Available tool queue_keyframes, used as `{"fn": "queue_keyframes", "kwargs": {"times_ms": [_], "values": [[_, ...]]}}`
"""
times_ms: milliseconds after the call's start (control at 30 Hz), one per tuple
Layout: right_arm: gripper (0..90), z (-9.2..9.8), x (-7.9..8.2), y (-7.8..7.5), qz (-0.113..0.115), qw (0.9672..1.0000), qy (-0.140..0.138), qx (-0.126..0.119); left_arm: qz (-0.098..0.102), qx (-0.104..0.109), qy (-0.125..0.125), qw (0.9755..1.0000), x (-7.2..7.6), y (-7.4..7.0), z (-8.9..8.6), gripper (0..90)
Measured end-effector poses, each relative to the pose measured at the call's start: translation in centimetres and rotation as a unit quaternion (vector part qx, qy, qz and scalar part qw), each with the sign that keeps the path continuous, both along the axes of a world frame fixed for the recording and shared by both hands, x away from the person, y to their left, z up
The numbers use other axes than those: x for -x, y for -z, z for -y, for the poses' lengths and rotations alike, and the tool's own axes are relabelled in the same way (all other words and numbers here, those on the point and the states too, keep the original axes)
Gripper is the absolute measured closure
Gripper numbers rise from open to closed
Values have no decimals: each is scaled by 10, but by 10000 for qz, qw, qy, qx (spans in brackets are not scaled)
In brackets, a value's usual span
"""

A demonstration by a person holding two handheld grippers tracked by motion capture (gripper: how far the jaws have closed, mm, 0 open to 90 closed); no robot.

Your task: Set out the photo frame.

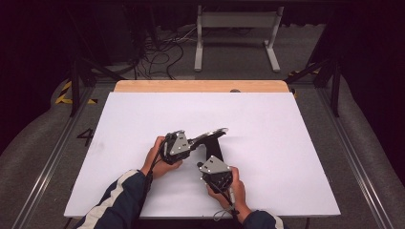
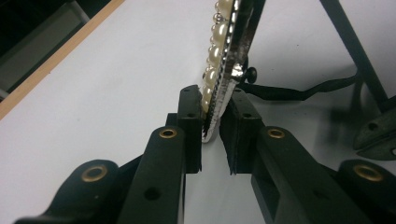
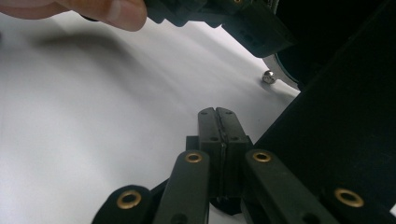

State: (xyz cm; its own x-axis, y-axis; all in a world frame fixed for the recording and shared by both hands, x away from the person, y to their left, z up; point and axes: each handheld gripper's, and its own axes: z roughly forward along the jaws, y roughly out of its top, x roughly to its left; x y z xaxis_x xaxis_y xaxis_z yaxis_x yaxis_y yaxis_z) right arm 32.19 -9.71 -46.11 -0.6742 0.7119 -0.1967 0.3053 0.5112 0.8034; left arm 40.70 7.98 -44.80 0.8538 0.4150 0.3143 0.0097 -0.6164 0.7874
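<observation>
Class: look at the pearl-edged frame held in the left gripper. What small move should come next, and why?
Probably lower the frame gently until it rests on its black stand. The left gripper holds only the bottom edge, tilted off the table, while the right gripper is shut.

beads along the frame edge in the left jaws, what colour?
Cream-white, pearl-like beads on a silvery frame edge; clearest in the left gripper view.

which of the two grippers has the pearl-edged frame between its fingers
The left gripper: the pearl-edged frame stands between its fingers. The right gripper has its fingers pressed together on nothing.
</observation>
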Motion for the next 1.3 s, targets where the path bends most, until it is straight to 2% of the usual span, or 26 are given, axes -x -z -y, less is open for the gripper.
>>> {"fn": "queue_keyframes", "kwargs": {"times_ms": [100, 233, 600, 833, 1100, 1300], "values": [[900, 1, 2, -1, 58, 10000, -7, 73, -5, -8, 8, 10000, 1, -1, -1, 793], [900, 5, 2, -5, 104, 9999, -2, 51, 20, -70, 13, 10000, 3, -1, 0, 800], [900, 12, 1, -7, -9, 10000, 1, -13, 102, -215, 0, 9997, 13, -3, 1, 805], [900, 20, 0, -7, -18, 10000, -4, 9, 169, -324, 185, 9992, 17, -6, 1, 801], [900, 30, -3, -7, -133, 9999, -97, -17, 250, -423, 177, 9986, 22, -5, 3, 794], [900, 38, -7, -9, -217, 9997, -83, -90, 256, -376, 234, 9987, 25, -8, 3, 801]]}}
